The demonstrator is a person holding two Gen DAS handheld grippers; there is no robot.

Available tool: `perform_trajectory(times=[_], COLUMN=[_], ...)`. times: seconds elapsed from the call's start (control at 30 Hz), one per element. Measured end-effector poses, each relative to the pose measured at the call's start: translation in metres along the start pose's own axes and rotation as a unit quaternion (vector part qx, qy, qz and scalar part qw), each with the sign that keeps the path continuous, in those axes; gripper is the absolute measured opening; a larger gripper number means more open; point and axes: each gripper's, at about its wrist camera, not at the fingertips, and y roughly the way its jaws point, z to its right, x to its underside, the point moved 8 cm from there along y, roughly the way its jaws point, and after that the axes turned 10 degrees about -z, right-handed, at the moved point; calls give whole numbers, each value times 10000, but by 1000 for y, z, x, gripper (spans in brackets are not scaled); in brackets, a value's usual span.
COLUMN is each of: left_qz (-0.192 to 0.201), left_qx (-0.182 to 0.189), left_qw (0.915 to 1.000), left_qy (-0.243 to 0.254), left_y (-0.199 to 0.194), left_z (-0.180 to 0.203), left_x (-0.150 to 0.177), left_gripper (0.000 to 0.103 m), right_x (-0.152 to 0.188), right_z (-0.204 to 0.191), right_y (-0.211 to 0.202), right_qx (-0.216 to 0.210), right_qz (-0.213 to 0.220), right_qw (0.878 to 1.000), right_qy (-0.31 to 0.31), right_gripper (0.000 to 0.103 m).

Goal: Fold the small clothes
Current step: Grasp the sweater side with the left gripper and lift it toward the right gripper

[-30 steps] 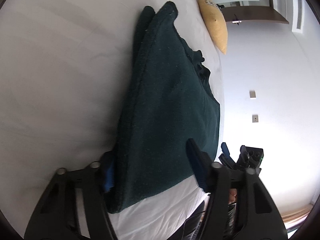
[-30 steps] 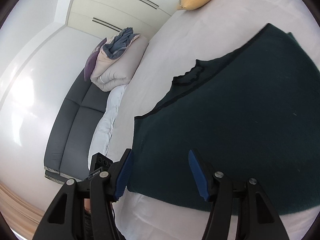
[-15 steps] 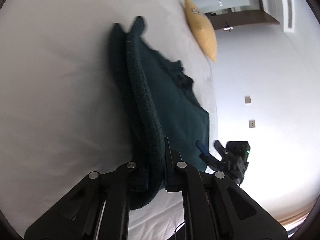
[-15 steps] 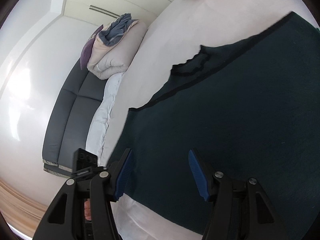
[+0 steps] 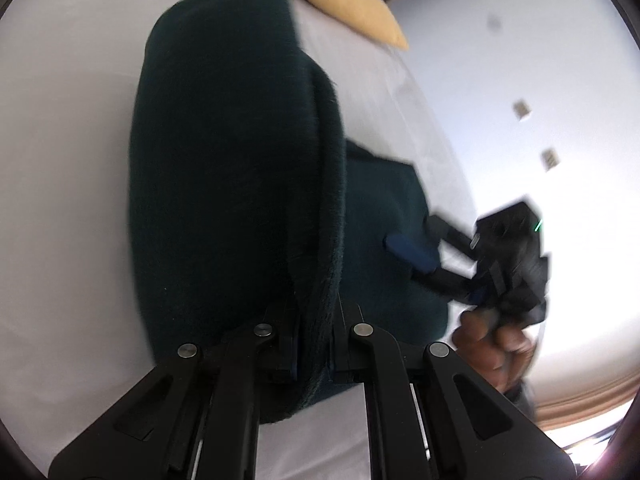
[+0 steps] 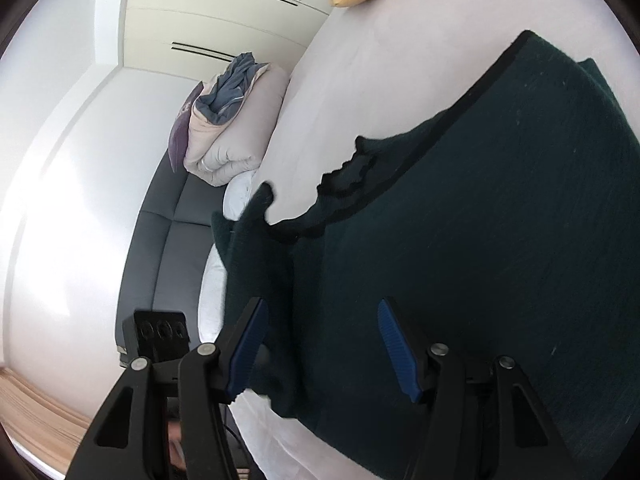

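I have the left gripper [image 5: 314,344] pinching the edge of the dark green garment [image 6: 500,220] on the bed [image 6: 360,60], lifting it to fold. My right gripper [image 6: 320,344] is opening, fingers spread above the cloth. Next I carry the edge across.

The dark green knitted garment [image 6: 500,240] is lying spread on the white-sheeted bed [image 6: 360,80], its near edge rising folded into the left tool [image 5: 314,344], which is clamping it. The right tool [image 6: 320,344], jaws opening, is hovering over the garment's near edge. A yellow fabric cushion [image 5: 348,4] is resting at the bed's far end. Left of the bed, a folded pale quilt [image 6: 232,136] is sitting on a grey upholstered sofa [image 6: 168,248].
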Motion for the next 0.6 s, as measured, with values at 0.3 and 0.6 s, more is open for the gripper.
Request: perform_trajectory(times=[0.3,0.6], left_qz=[163,232], left_qx=[-1544,-1971], left_qw=[9859,9760], left_qy=[631,898], left_y=[29,30], left_z=[28,44], left_x=[27,47], left_gripper=[7,7], right_x=[-26,-36], right_z=[-4,-31], right_y=[27,62], right_qx=[-93,373], right_qz=[-349,-806], right_qw=[9993,9953], right_qy=[117,-375], right_gripper=[68,61])
